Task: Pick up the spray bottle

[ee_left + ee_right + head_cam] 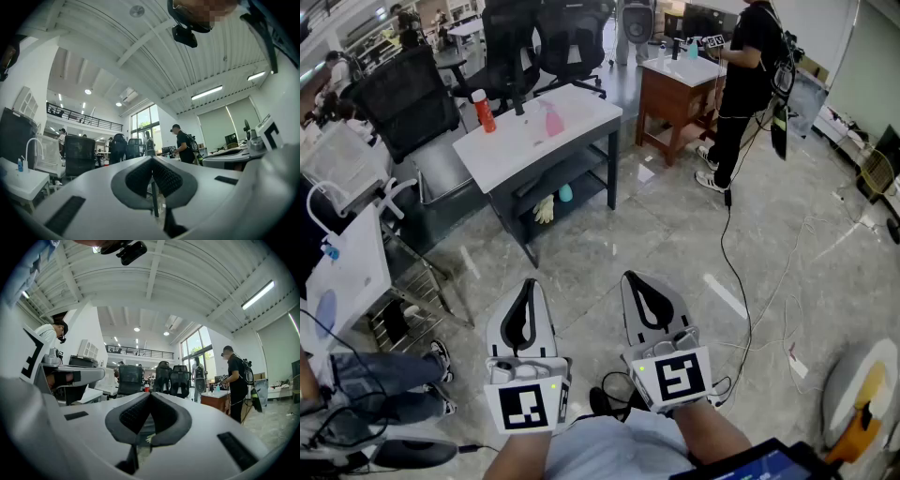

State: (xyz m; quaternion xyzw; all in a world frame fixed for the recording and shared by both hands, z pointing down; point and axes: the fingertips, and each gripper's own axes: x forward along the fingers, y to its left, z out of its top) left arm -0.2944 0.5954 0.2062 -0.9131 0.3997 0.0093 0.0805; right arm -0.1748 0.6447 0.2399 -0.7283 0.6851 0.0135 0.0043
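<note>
The pink spray bottle [551,119] stands on a white-topped table [581,108] across the floor, well ahead of both grippers. A red bottle [484,111] stands at that table's left end, and it also shows small in the right gripper view as the red bottle [146,388]. My left gripper [530,284] and right gripper [633,278] are held side by side low in the head view, pointing level toward the table. Both are shut with nothing between the pads. The left gripper [151,158] and right gripper [149,394] show their pads pressed together. The spray bottle is not discernible in either gripper view.
Black office chairs [511,42] stand behind the table. A person [748,66] stands at a wooden table [675,89] at the back right. A black cable [736,281] runs over the floor on the right. A white sink stand [347,267] is at the left.
</note>
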